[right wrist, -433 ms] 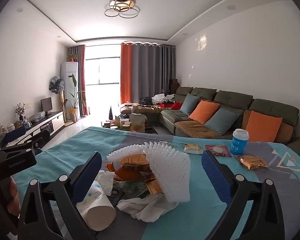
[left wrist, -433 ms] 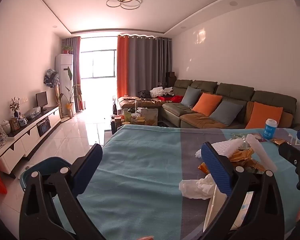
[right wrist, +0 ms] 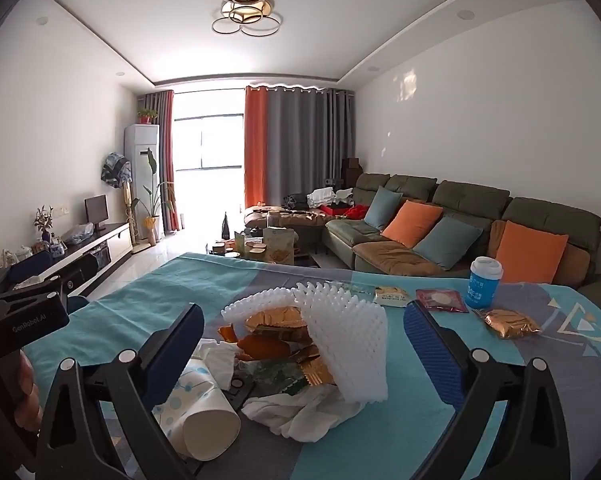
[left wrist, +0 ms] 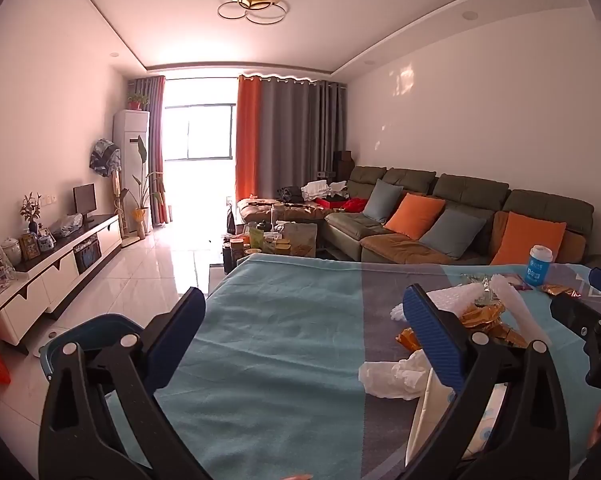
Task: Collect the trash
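Right wrist view: right gripper [right wrist: 304, 340] is sitting with jaws wide apart, nothing in them, and the trash pile [right wrist: 300, 344] is lying dead centre of frame between the fingers. White foam net [right wrist: 348, 340] is draping over gold wrappers; a paper cup [right wrist: 204, 420] is lying on its side at lower left, mouth toward camera. Left gripper [left wrist: 300, 344] is also gaping, empty, with the pile off at its right edge. Right hand looks nearer. A blue bin [left wrist: 88, 336] is showing at lower left of the left view.
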Tool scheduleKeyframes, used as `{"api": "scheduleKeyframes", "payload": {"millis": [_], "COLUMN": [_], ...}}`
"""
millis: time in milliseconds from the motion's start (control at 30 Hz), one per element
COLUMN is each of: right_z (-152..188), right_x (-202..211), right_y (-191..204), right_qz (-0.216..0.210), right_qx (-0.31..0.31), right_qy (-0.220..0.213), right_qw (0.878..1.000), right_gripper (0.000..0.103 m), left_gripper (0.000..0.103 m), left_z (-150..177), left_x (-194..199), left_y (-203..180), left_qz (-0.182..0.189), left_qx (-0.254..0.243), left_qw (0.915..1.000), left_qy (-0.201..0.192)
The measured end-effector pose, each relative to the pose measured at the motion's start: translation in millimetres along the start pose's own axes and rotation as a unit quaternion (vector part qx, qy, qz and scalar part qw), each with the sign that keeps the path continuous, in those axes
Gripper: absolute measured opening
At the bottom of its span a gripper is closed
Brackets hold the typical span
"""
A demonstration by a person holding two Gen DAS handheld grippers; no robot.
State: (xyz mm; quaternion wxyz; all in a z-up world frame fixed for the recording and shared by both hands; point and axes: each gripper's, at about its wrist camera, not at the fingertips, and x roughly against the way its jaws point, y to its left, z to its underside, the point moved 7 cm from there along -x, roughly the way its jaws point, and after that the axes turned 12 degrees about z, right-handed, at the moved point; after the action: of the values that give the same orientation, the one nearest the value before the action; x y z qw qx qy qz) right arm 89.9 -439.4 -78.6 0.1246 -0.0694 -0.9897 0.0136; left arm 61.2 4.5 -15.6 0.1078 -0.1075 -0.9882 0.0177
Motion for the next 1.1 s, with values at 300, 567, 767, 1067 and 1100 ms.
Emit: {"api": "scheduleKeyframes", "payload": {"millis": [300,567,767,1067,1100], "right_z": [0.4,-0.7,-0.5,-1.2,-1.5], "right_x": [-0.2,-1.2,-2.2,-0.8,-1.3], "right_y": [1.6,1.7,2.4,1.4,1.5], "right_qz": [-0.001,-0.002,-0.002,-0.003,-0.003], "right_qx": [0.0,0.0,0.0,-0.002,-0.003], "right_qy": [0.0,-0.002,-0.003,-0.004,-0.003], "right_qw": [1.0,1.0,1.0,1.0,1.0], "right_gripper": [0.097,0.097,0.097,0.097,0.097], "left_gripper": [0.097,0.097,0.097,0.097,0.097], "left_z": [-2.9,-4.7,-4.2,-6.6,-7.0], "left_x": [1.3,1.0,3.9,5.7,5.8], "left_y": [-0.4,-1.0,1.3,2.8,2.9], "left_qz": [0.0,0.0,0.0,-0.001,-0.001], "left_qx": [0.002,0.002,0.004,0.006,0.006], "left_qw": [1.0,1.0,1.0,0.9999,0.9999], "left_qy": [-0.005,-0.007,-0.008,-0.01,-0.01]}}
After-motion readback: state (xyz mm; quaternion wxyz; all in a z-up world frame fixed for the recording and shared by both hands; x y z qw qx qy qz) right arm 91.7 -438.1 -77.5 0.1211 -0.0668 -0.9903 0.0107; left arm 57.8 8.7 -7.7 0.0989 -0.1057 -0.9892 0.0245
